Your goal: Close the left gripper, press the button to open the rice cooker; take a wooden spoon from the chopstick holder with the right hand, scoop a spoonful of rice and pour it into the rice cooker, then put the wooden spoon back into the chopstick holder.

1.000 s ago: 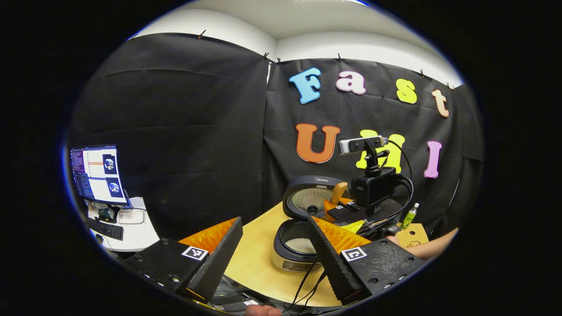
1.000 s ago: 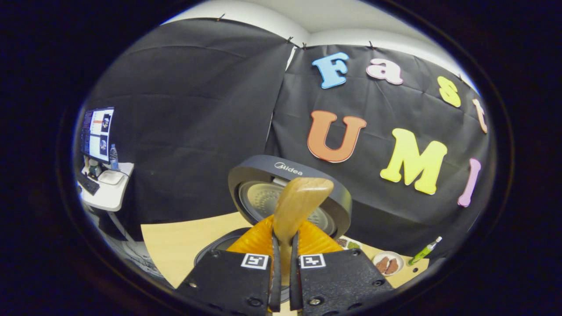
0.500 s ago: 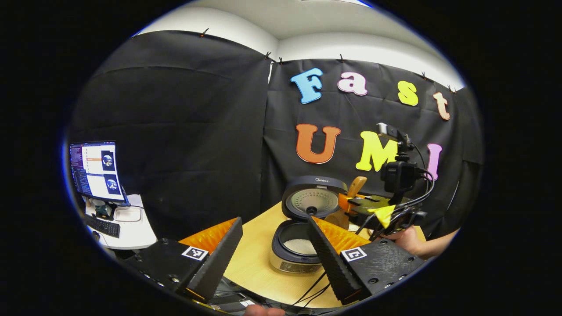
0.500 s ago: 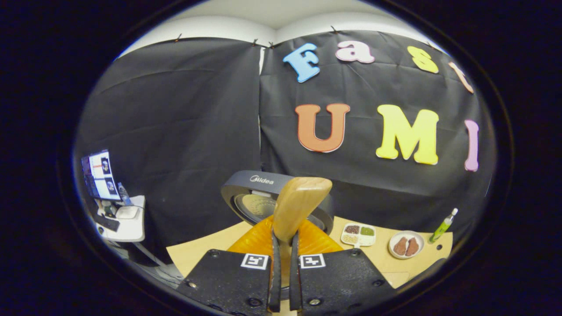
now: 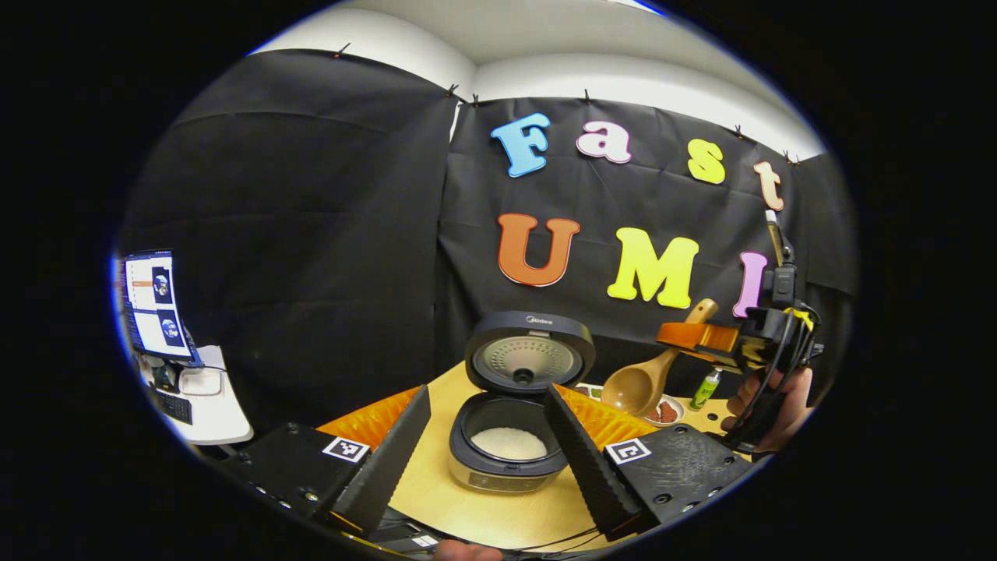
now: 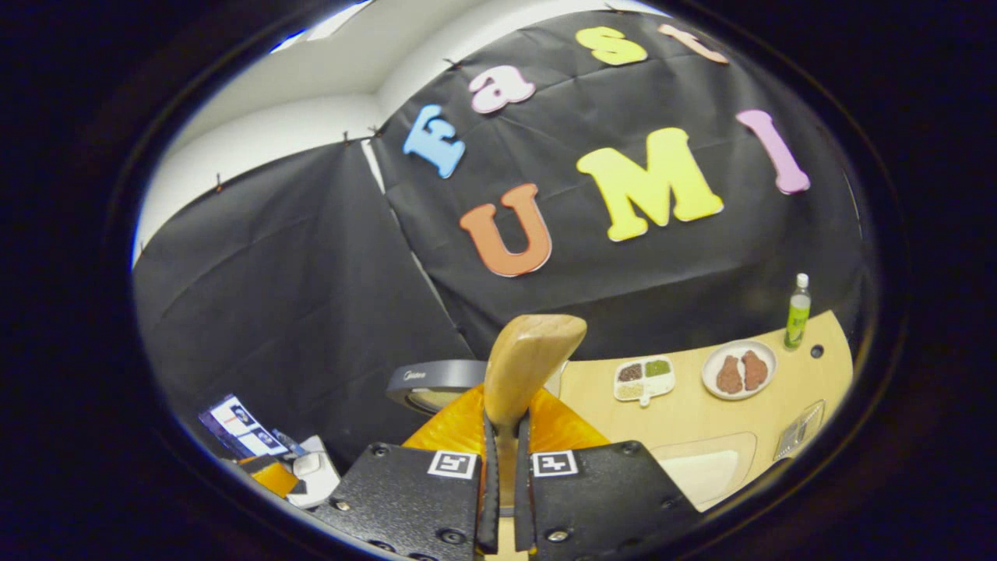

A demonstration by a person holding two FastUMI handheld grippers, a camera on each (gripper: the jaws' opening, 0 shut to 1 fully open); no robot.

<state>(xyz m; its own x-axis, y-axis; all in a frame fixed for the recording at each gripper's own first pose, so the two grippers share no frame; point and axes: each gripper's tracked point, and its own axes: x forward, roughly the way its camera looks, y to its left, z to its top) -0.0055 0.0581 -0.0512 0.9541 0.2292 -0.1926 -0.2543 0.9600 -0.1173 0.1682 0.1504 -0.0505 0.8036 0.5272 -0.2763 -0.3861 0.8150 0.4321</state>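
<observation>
Wooden spoon (image 6: pixel 523 366) blocks rice cooker (image 6: pixel 427 384); plate (image 6: pixel 738 368), bottle (image 6: pixel 797 310) beyond.

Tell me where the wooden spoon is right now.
In the left gripper view the wooden spoon hangs bowl-down, right of the open rice cooker, above the table. The right tool is shut on its handle.

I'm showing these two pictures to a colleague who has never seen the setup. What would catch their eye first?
Likely the open rice cooker mid-table in the left gripper view, lid up, white rice in its pot, framed by the left gripper's spread fingers. Then the wooden spoon, held to the cooker's right by the right gripper, bowl tilted down. In the right gripper view its handle is clamped between the fingers.
</observation>
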